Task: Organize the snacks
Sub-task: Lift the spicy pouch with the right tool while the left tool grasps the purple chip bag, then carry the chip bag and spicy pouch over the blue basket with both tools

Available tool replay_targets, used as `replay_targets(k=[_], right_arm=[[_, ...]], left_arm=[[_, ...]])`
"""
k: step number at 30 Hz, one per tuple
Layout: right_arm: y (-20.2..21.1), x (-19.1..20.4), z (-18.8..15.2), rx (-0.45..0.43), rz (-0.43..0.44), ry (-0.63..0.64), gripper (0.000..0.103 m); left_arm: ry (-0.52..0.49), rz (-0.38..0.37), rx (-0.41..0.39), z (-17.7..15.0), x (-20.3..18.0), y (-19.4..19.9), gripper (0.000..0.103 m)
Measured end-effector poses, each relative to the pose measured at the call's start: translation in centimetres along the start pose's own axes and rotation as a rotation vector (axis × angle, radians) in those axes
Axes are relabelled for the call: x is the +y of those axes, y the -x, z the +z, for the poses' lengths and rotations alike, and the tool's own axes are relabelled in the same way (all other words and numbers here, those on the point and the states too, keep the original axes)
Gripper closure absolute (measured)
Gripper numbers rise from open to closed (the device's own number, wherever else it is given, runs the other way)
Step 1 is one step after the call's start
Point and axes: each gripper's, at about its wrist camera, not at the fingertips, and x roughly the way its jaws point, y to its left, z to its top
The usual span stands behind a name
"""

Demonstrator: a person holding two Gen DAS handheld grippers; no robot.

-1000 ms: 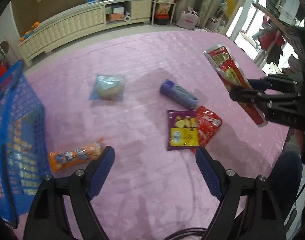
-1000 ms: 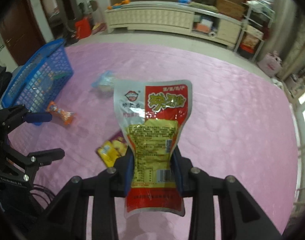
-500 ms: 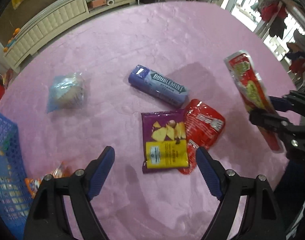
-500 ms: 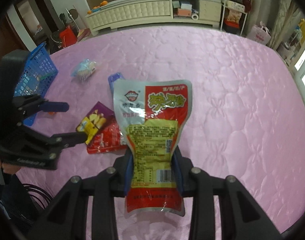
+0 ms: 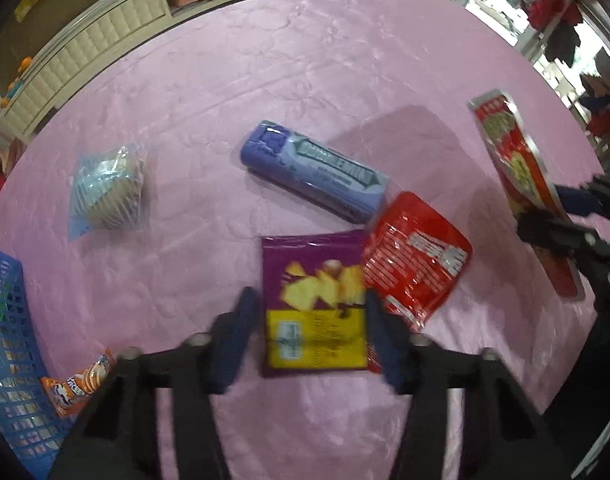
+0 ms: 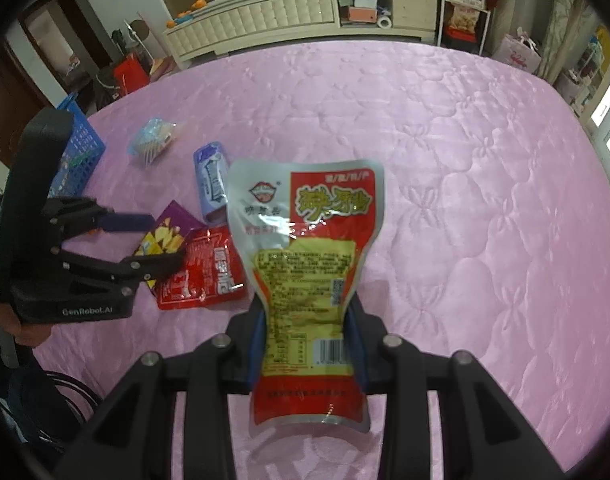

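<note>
Red packet and gum pack touching purple packet

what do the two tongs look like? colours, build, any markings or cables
Both are matte black linkage frames with silver pivot bolts and dark blue finger pads. The left tongs carry white "GenRobot.AI" lettering on the body, readable in the right wrist view, with black cables looping below. The right tongs have the same build; no marking or cable shows on them. No sleeves can be made out.
</note>
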Motion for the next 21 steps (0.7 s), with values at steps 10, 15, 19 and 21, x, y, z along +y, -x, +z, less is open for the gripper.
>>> replay_targets(k=[10, 15, 19, 21], right_arm=[[1.8, 2.2, 0.0, -0.002, 0.019, 0.006, 0.063], [3.9, 5.4, 0.9, -0.032, 0.008, 0.056, 0.063], [5.3, 8.5, 1.5, -0.055, 0.039, 0.081, 0.063], [5.8, 9.8, 1.8, -0.065, 0.044, 0.1, 0.063]], left_arm=[[0.049, 0.005, -0.065, -2.3, 2.4, 3.9, 0.058], [0.073, 0.013, -0.142, -4.1, 4.2, 8.1, 0.058], [0.091, 0.026, -0.217, -5.4, 5.2, 11.3, 0.058], [0.106, 0.02, -0.257, -6.2, 5.8, 13.2, 0.058]])
